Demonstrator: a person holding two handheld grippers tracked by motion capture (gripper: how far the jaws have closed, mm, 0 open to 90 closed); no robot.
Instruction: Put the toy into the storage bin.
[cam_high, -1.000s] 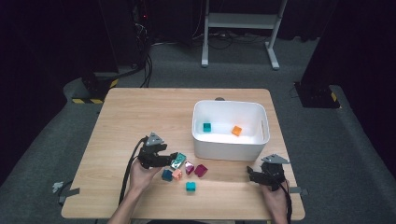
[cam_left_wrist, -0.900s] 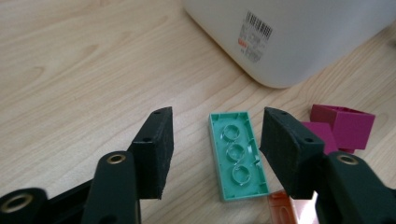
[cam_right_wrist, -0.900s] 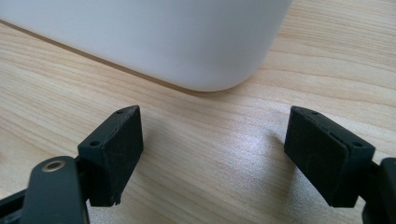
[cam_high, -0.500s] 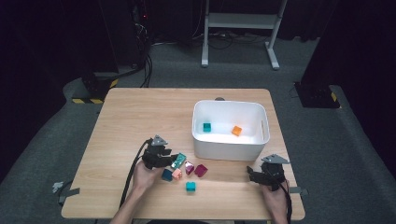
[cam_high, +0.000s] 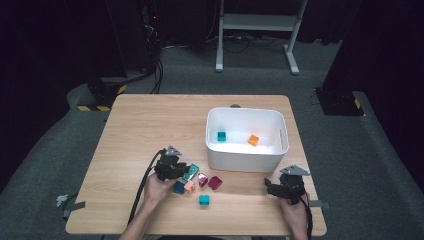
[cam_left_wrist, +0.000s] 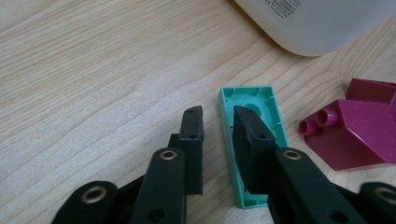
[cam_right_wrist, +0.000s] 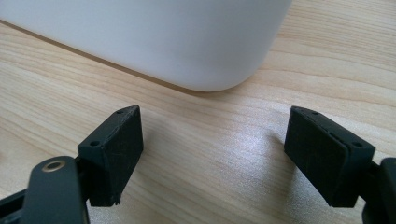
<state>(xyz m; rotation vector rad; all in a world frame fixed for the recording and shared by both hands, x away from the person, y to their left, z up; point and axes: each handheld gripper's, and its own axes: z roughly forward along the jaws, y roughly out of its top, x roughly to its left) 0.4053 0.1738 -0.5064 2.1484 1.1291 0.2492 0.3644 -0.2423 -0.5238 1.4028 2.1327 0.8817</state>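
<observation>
A green brick (cam_left_wrist: 261, 95) lies hollow side up on the wooden table (cam_high: 150, 130), in front of the white bin (cam_high: 245, 161). My left gripper (cam_left_wrist: 217, 114) is down on it. One jaw reaches into the hollow and the other stands outside the brick's long wall. The jaws have just been closing with that wall between them, and a strip of wood still shows beside it. In the high view the left gripper (cam_high: 185, 172) sits at the green brick (cam_high: 191, 171). My right gripper (cam_right_wrist: 212, 140) rests wide open and empty near the bin's corner (cam_right_wrist: 163, 42), at the table's front right (cam_high: 270, 187).
A large magenta brick (cam_left_wrist: 359, 135) lies right of the green one. Blue (cam_high: 178, 187), pink (cam_high: 189, 187), small magenta (cam_high: 202, 179), dark magenta (cam_high: 215, 182) and teal (cam_high: 204, 200) bricks cluster there. The bin holds a teal brick (cam_high: 221, 136) and an orange brick (cam_high: 253, 140).
The left hand and gripper have sunk a little toward the table, onto the green brick. The right hand has stayed put.
</observation>
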